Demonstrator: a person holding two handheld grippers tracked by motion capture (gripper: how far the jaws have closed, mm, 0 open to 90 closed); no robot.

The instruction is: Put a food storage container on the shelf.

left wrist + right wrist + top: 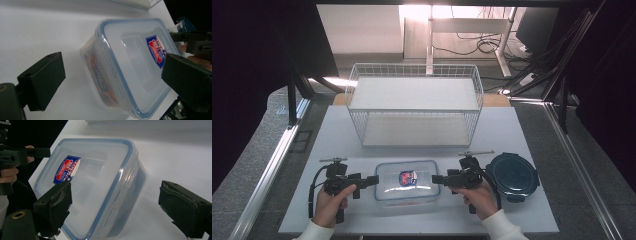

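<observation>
Two claws, both spread wide and pinching nothing: my left claw (373, 180) and right claw (436, 179) flank the clear rectangular plastic box with the blue-rimmed snap lid (407, 182), which sits on the white bench (337, 130). Looks like I'm lining up on the end latches, probably. Next move needs each claw square on its flap. Glossy lid, red-blue sticker.
</observation>
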